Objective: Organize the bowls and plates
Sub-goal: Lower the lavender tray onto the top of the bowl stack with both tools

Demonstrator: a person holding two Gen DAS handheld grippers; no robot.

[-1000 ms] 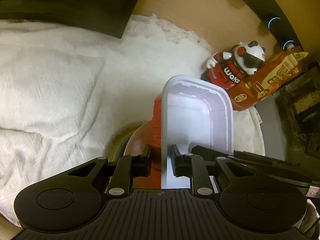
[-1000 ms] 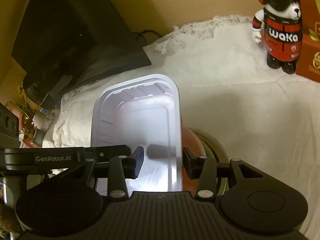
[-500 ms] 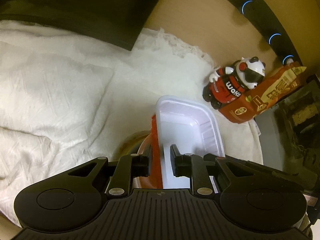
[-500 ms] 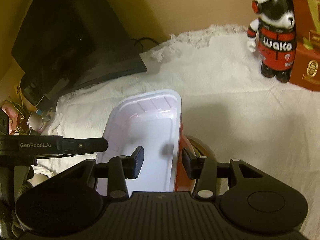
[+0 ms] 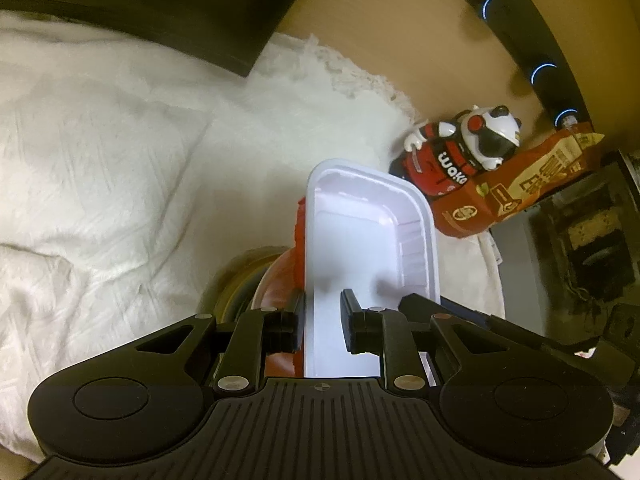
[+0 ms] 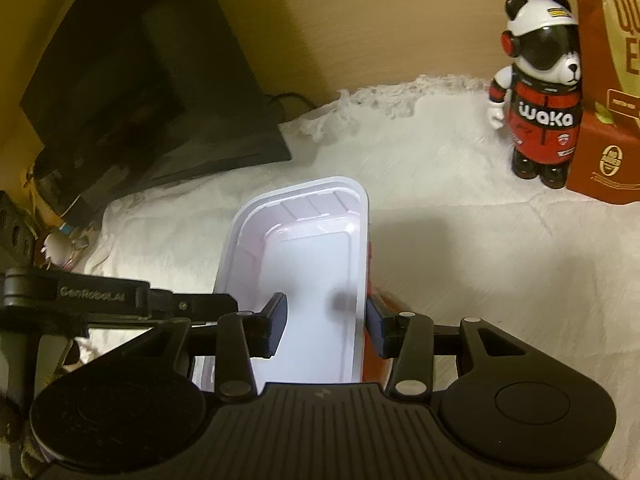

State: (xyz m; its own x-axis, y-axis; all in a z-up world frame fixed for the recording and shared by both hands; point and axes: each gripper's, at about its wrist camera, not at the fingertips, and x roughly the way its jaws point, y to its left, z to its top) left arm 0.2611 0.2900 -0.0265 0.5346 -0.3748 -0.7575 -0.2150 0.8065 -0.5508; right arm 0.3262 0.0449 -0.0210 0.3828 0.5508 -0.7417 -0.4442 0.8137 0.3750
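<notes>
Compared with a second earlier, the white tray (image 5: 360, 248) sat lower and flatter in both views, its far rim dropped from near the panda figure (image 5: 460, 152) toward the cloth; the grip on both long sides looked unchanged; both hands had barely shifted.

Left gripper (image 5: 320, 316) jaws were narrow and clamped on the tray's left long wall, one pad outside, one inside; right gripper (image 6: 326, 322) jaws were a bit wider, pinched on the tray's right long wall the same way; each tool showed in the other's view at the opposite side of the tray.

Directly under the tray lay a red bowl (image 5: 298, 232), touching or just below it, cannot tell which; it rested on a gold-rimmed plate (image 5: 240, 280) on the white cloth (image 5: 100, 168) over the tabletop.

Open cloth spread wide left of the stack and ahead of it; farther back, a dark slab (image 6: 152, 92) overhung the cloth's left rear edge; the panda figure and a red carton (image 6: 608, 100) stood touching at the right rear, near the fringe and wall.
</notes>
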